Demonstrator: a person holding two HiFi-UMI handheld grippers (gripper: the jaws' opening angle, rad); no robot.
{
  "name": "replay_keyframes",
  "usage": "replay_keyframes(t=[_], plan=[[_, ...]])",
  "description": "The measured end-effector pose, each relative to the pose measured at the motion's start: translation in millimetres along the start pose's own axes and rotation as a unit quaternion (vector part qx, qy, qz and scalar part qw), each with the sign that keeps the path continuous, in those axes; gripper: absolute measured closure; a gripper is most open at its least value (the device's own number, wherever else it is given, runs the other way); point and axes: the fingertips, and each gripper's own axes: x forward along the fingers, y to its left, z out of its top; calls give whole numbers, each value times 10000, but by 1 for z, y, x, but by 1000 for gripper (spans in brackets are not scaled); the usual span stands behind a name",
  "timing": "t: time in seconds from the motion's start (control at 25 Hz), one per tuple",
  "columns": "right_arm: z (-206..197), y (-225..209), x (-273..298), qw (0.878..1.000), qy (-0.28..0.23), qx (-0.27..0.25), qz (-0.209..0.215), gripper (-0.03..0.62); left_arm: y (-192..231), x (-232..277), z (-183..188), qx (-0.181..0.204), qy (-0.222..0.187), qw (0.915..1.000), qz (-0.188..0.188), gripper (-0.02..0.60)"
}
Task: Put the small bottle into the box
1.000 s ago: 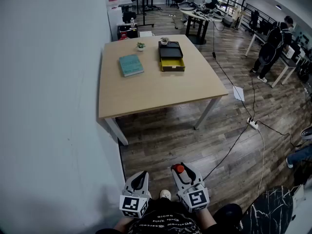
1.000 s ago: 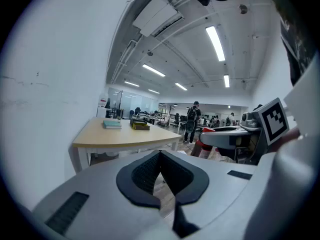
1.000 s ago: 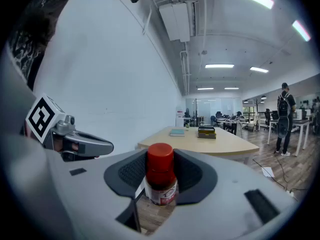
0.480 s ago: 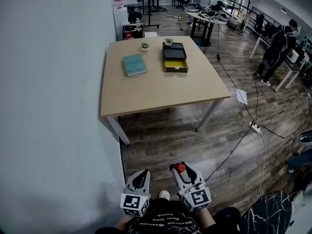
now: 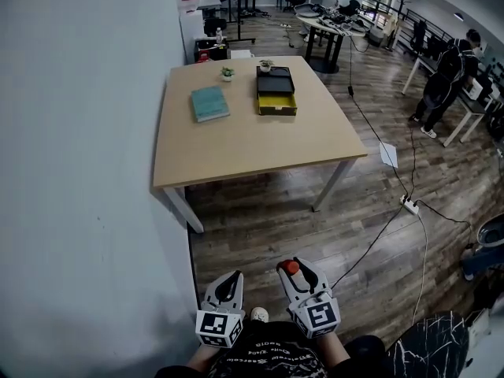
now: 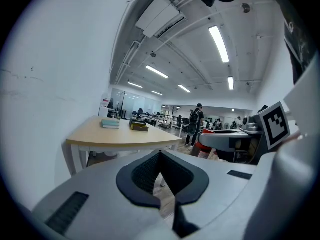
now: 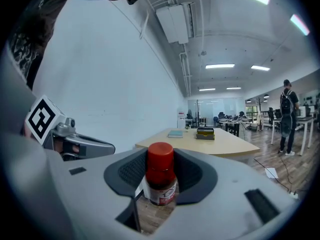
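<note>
A small bottle (image 7: 161,176) with a red cap stands upright between the pads of my right gripper (image 7: 161,184), which is shut on it. In the head view the red cap of the bottle (image 5: 290,268) shows at the tip of the right gripper (image 5: 293,272), held low and close to the person's body. Beside it my left gripper (image 5: 231,283) has its jaws together with nothing in them, and the left gripper (image 6: 160,156) shows the same in its own view. The box (image 5: 276,91), black with an open yellow drawer, sits far off on the wooden table (image 5: 236,148).
A teal book (image 5: 209,102) and a small potted plant (image 5: 227,73) lie on the table near the box. A white wall (image 5: 79,172) runs along the left. Wood floor separates me from the table; a power strip (image 5: 409,204) with cables lies at right. A person (image 5: 449,69) stands at a far desk.
The head view has swayed slightly sideways. Both grippers stay low in front of the body, the bottle still in the right one.
</note>
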Motion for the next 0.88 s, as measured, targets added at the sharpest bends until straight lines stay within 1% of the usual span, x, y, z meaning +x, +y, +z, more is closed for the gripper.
replay_keyframes(t=[0.24,0.4,0.52,0.88], plan=[[-2,-10,-4,10000,13,-19,-80,433,-12,11,-1,70,67,9999,-121,577],[-7,-23,6,9995,24,61,-300,433,-7,33,-5,40,165,9995,-280,577],[-4,-34,17,9988,17,96,-476,433,-5,49,-2,114,199,9988,-444,577],[6,-64,90,9972,89,147,-730,433,49,120,14,65,313,9972,-676,577]])
